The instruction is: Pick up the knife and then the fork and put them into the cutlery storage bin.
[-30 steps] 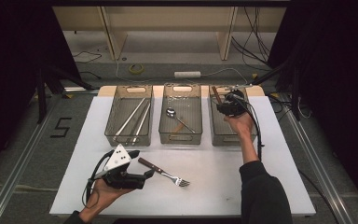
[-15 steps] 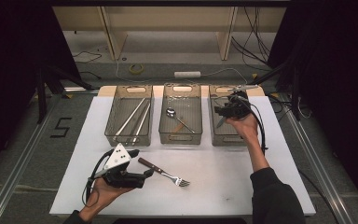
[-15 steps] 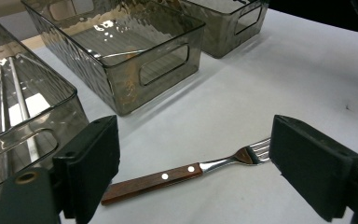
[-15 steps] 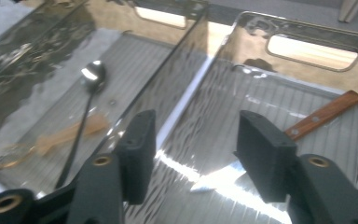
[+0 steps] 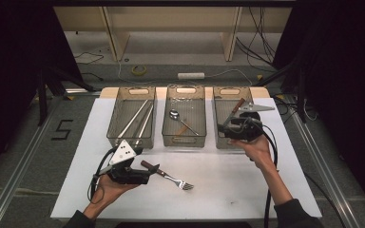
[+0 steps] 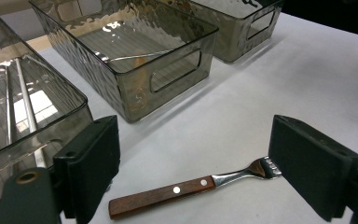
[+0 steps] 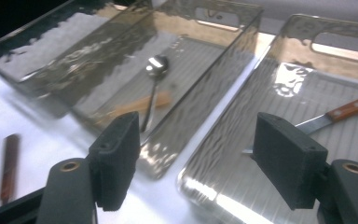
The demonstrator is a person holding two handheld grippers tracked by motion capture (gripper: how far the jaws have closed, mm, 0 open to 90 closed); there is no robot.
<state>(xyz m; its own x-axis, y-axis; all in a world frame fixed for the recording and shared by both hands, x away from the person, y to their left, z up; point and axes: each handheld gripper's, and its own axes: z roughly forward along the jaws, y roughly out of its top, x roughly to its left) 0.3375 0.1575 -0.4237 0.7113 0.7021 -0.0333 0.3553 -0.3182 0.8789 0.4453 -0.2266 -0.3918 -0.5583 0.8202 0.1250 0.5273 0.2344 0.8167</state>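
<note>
Fork [image 6: 193, 186]: steel tines and neck, flat brown wooden handle with two pale rivets. Lies flat on the white table cover [image 5: 228, 185], near the front edge, just ahead of the left gripper [image 5: 153, 172]; in the left gripper view it lies between the two spread jaws, touched by neither.

Left gripper: black body, blocky matt pads, grey three-cornered plate on top, held low over the cover in the person's left hand [image 5: 105, 186].

Right gripper [image 5: 225, 127]: same build, held in the right hand [image 5: 254, 148] over the near end of the right-hand bin [image 5: 222, 102]. Its jaws have just been opening and stand wide apart with nothing between them.

Bins, three, in a row: clear smoke-tinted plastic, rippled walls, ribbed floors, slot handles.
- Left bin [image 5: 119, 118]: long thin metal rods [image 5: 138, 118].
- Middle bin [image 5: 171, 135]: steel spoon [image 7: 153, 79] with round bowl, crossing a pale wooden piece [image 7: 140, 105].
- Right-hand bin: knife [image 7: 340, 113] with steel blade and riveted wooden handle, lying on the floor.
</note>
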